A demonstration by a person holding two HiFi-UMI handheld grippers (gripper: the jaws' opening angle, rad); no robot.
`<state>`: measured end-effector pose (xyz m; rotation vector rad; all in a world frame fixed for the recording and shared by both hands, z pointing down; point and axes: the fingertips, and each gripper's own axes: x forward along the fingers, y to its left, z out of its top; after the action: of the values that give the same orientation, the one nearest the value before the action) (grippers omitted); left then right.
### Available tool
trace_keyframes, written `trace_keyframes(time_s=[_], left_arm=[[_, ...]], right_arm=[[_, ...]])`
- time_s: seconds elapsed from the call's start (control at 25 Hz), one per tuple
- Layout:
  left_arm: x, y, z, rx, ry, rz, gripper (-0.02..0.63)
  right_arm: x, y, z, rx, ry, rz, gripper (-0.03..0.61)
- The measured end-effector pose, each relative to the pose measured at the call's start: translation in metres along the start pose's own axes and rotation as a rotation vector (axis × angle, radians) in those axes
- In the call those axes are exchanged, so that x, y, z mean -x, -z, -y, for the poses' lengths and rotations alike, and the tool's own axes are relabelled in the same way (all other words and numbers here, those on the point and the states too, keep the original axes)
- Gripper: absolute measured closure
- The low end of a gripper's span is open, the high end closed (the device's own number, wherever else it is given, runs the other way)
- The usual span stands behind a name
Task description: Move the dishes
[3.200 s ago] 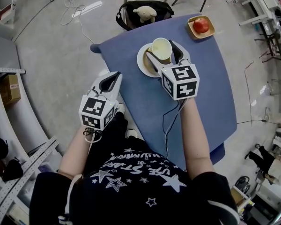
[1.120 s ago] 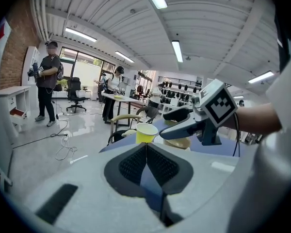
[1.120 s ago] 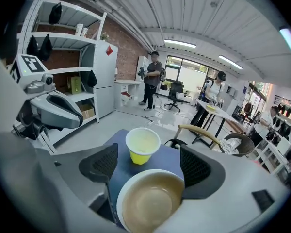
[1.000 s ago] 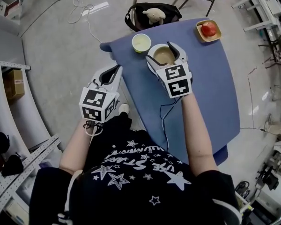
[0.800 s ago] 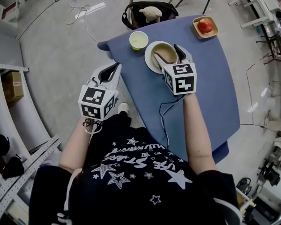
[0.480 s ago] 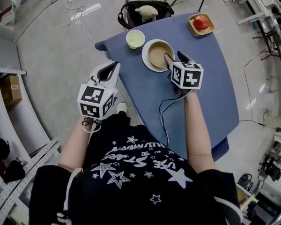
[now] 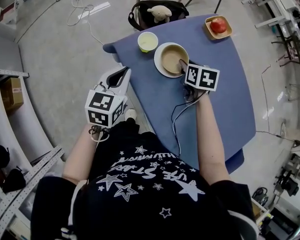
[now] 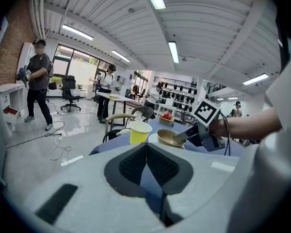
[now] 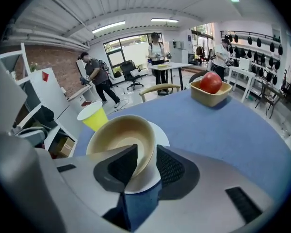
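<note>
The blue counter [image 7: 220, 84] has four dishes on it. A tan bowl [image 7: 171, 58] sits on a white plate [image 7: 159, 68] near the far left end. A yellow paper cup [image 7: 147, 41] stands upright just beside the plate, close to the counter's left edge. Well apart from them, at the far right corner, a little square tan dish [image 7: 212, 35] holds a red apple [image 7: 218, 25].

The right tongs [image 9: 146, 149] point down at the bowl's near side. One jaw is inside the bowl and the other is outside, so the bowl's wall stands between them. The jaws have just been closing, and now they pinch the bowl at its rim. The bowl rests on the plate.

The left tongs [image 8: 146, 147] hang in the air off the left side of the counter, over the floor. Their jaws are pressed together with nothing in them. They touch none of the dishes.

Past the far end of the counter is a black bag [image 7: 140, 9] with a soft toy [image 7: 160, 11] on top of it. In both gripper views, people stand far back in the big room.
</note>
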<state>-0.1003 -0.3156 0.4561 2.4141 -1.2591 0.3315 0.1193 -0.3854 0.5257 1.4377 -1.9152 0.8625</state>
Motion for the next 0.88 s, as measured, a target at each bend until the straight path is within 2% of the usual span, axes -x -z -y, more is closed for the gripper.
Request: trace_keyframes(time_s=[0.2, 0.56, 0.88], left_arm=[[-0.001, 0.005, -0.001, 0.002, 0.000, -0.015, 0.594], [-0.009, 0.001, 0.000, -0.005, 0.003, -0.017, 0.594], [-0.018, -0.009, -0.007, -0.023, 0.005, -0.011, 0.594]], right_arm=[[-0.003, 0.003, 0.007, -0.069, 0.014, -0.008, 0.538], [0.004, -0.017, 0.005, -0.079, -0.020, 0.027, 0.560], [-0.003, -0.060, 0.018, -0.136, -0.034, 0.093, 0.560]])
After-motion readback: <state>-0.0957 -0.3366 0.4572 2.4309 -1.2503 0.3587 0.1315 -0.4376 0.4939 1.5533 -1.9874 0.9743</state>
